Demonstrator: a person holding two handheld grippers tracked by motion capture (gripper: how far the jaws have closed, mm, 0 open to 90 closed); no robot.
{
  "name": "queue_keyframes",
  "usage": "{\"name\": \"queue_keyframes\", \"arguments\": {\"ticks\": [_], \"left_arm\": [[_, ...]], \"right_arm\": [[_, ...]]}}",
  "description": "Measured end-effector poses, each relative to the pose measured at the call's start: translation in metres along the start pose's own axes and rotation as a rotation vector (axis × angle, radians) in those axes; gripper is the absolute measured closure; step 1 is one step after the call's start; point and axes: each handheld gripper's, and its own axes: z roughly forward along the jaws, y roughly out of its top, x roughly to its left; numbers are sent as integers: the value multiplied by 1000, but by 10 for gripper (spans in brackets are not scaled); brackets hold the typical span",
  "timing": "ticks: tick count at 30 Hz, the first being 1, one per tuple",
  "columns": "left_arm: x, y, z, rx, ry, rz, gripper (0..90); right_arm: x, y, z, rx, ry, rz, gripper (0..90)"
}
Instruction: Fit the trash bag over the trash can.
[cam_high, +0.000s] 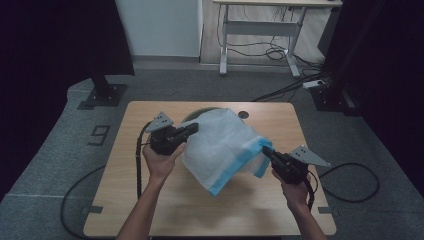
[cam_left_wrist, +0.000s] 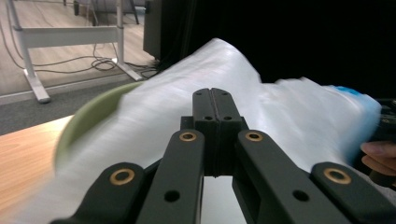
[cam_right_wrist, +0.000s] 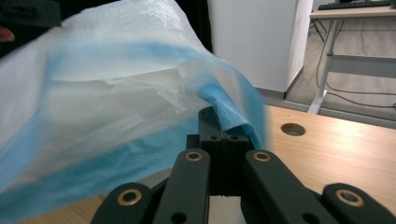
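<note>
A white plastic bag with a blue edge (cam_high: 222, 147) is held stretched above the wooden table (cam_high: 125, 200), between the two grippers. Its left side is pinched in the closed left gripper (cam_high: 192, 128), and its blue edge is clamped in the closed right gripper (cam_high: 266, 153).

A "9" mark (cam_high: 100, 134) stands on the grey floor (cam_high: 60, 150).
</note>
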Motion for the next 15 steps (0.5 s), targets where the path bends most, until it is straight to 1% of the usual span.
{"name": "queue_keyframes", "arguments": {"ticks": [1, 2, 4, 7, 8, 10, 11, 13, 15], "left_arm": [[0, 0, -1, 5, -16, -4, 899], [-4, 0, -1, 11, -38, 2, 899], [-13, 0, 0, 9, -48, 41, 898], [-29, 0, 5, 40, -86, 84, 894], [-33, 0, 8, 56, -98, 95, 851], [-42, -3, 15, 92, -116, 118, 725], [-45, -5, 17, 97, -119, 125, 700], [-51, -8, 23, 115, -142, 132, 624], [-55, -10, 30, 144, -148, 144, 511]], "right_arm": [[-1, 0, -2, 2, 0, -2, 887], [-2, 0, -3, 2, 3, -2, 887], [0, 2, -3, -2, 10, -10, 887], [5, 6, -1, -7, 21, -18, 886], [7, 8, 0, -10, 24, -21, 886], [10, 10, 2, -13, 30, -21, 886], [10, 10, 2, -12, 31, -20, 886], [11, 11, 3, -12, 31, -16, 886], [11, 10, 4, -10, 33, -8, 886]]}}
